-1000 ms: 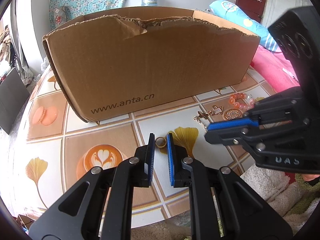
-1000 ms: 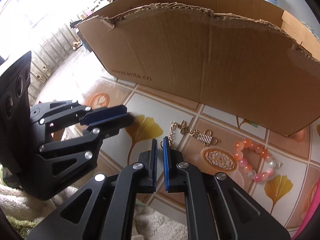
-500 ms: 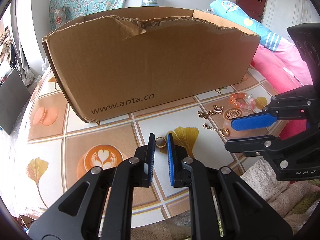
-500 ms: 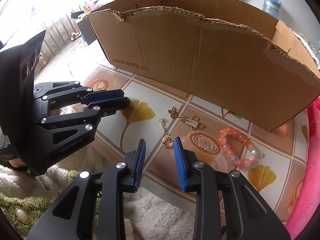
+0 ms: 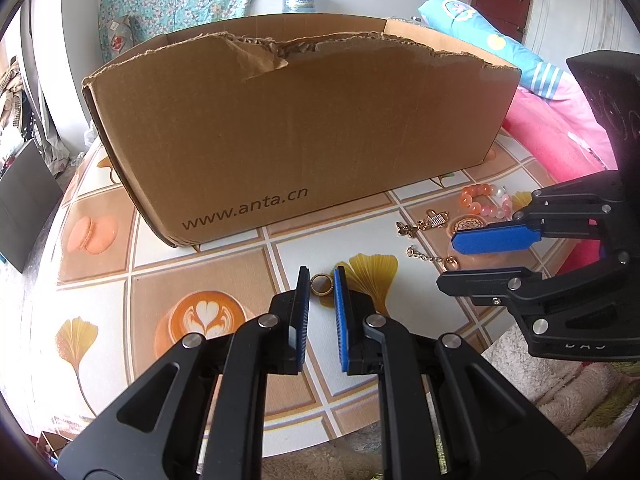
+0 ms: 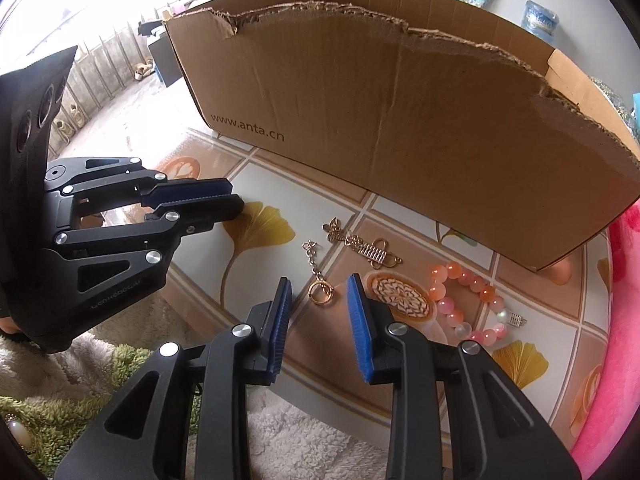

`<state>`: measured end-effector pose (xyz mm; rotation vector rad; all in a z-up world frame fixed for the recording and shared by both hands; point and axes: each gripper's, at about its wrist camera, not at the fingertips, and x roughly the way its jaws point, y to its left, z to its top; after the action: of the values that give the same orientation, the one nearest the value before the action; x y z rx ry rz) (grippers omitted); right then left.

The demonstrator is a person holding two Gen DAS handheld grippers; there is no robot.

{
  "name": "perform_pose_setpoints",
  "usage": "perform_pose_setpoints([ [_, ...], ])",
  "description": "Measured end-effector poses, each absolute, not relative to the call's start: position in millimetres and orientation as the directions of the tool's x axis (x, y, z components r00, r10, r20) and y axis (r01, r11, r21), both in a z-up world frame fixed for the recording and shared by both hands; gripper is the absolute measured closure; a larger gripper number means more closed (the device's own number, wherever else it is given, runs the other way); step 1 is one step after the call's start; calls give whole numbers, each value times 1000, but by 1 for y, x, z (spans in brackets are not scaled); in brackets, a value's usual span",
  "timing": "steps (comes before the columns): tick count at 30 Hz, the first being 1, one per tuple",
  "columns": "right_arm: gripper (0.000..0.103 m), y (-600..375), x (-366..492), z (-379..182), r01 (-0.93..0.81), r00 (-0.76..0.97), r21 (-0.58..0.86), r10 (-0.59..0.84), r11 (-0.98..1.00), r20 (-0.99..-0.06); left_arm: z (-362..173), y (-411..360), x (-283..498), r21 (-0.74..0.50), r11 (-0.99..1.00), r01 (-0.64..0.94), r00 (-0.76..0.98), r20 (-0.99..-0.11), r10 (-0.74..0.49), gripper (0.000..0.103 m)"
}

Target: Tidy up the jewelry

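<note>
Your right gripper hangs with its blue pads apart over the patterned tabletop, and the small gold ring on a short gold chain lies flat between and just ahead of the tips, untouched. Beside it lies a gold butterfly-and-abacus charm, then a bracelet of orange, pink and clear round beads curled in a loop, with a small silver charm at its end. Your left gripper has its pads only narrowly apart, framing a small round gold ring with a pale centre on the tabletop; you cannot tell whether they press it. Behind everything stands the torn brown cardboard box printed "www.anta.cn".
</note>
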<state>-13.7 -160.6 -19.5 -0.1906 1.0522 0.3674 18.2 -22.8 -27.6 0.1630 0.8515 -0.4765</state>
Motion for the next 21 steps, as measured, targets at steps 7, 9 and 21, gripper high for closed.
perform_pose_setpoints([
  [7, 90, -164, -17, -18, -379, 441, 38, 216, 924, -871, -28, -24, 18, -48, 883, 466, 562, -755, -338, 92],
  [9, 90, -164, -18, -18, -378, 444, 36, 215, 925, -870, -28, -24, 18, -48, 883, 466, 562, -755, -338, 92],
  [21, 90, -185, -2, 4, -350, 481, 68, 241, 934, -843, -28, -24, 18, -46, 884, 466, 563, -755, -336, 92],
])
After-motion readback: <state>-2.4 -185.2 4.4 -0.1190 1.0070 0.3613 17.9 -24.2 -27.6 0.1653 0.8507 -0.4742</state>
